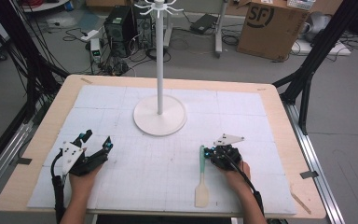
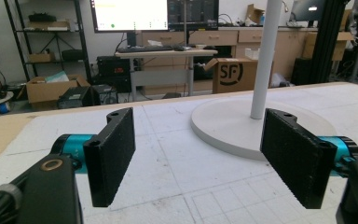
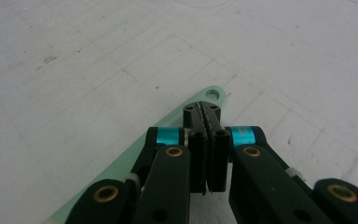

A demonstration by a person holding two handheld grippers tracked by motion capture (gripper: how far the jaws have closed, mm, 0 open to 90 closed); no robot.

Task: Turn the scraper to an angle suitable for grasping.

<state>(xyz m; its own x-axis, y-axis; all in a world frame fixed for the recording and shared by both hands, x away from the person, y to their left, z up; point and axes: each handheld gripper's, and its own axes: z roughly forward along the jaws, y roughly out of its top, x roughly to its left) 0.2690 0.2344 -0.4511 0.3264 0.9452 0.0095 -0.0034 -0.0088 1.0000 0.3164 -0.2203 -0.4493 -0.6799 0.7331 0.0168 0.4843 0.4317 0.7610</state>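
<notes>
Centrally on the tabletop (image 1: 279, 112), toward its far edge, stands a white stand (image 1: 160, 114) with a round base and a tall pole; the gridded white mat (image 1: 121, 100) around it lies open on every side. The left hand-held gripper (image 1: 95, 140) sits near the mat's left edge, its jaws spread wide apart with nothing between them. The right hand-held gripper (image 1: 208, 152) rests near the front right, well apart from the left one, with a broad bare stretch of mat between them. Just beside its tip lies a spatula (image 1: 201, 179), pale green handle pointing away from the person, cream blade close to the mat's front edge.

From the left gripper view, the left hand-held gripper (image 2: 198, 154) frames the stand's base (image 2: 233, 126) just ahead, and the room beyond shows a desk, monitors and a cardboard box (image 2: 230, 74), which the high view does not give at that level. The right gripper view shows the right hand-held gripper (image 3: 207, 112) with jaws pressed together, gripping nothing, tips over the spatula's handle (image 3: 154, 140) near its hanging hole; whether they touch it I cannot tell.
</notes>
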